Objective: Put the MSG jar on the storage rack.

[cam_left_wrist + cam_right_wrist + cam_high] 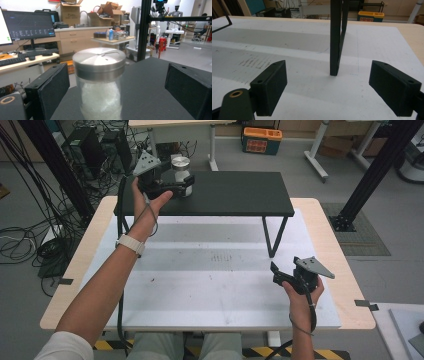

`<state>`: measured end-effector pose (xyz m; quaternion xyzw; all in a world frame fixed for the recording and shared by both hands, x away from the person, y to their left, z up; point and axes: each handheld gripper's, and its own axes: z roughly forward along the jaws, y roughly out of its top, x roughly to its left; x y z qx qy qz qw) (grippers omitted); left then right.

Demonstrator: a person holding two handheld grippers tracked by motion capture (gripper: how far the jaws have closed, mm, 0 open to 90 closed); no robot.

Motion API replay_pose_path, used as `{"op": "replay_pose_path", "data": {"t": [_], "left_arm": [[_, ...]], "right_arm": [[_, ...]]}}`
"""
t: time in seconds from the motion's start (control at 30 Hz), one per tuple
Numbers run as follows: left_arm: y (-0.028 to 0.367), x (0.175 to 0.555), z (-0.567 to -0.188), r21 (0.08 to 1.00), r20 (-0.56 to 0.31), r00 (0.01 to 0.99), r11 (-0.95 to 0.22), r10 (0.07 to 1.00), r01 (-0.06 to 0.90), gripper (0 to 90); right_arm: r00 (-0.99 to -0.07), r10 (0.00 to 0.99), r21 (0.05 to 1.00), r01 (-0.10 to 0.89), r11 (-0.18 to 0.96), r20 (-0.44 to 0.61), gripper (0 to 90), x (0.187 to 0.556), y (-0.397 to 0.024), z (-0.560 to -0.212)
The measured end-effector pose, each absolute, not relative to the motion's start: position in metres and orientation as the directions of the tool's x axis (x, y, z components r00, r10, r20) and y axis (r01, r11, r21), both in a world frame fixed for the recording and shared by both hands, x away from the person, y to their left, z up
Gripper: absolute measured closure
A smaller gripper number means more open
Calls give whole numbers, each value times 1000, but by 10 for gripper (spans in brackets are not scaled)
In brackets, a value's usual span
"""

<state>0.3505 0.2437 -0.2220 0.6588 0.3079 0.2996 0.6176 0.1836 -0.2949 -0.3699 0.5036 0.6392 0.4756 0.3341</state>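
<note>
A clear glass jar (181,170) with a brushed metal lid and white stuffing inside stands upright at the far left of a low black shelf (235,195). My left gripper (186,182) reaches onto the shelf with its jaws on either side of the jar. In the left gripper view the jar (100,82) stands between the two black pads (53,87) with a gap on each side, wider on the right, so my left gripper (117,87) is open. My right gripper (276,272) hovers low over the white mat (210,280) at the near right, open and holding nothing (328,87).
The shelf's right leg (335,45) stands straight ahead of the right gripper. The wooden table edge (350,270) runs just right of that hand. Cables (30,235) lie on the floor at the left, with a black frame post (370,175) at the right.
</note>
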Motion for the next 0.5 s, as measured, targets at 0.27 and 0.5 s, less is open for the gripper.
{"op": "replay_pose_path", "data": {"t": [0.27,0.5], "left_arm": [[255,328,-230,999,13,628,-35,778,22,46],[270,304,-243,1000,-9,624,-2,781,16,50]], "right_arm": [[-276,960,946,320,45,48,145,183,-293,-369],[-286,957,947,317,48,47,144,184,-291,-368]]}}
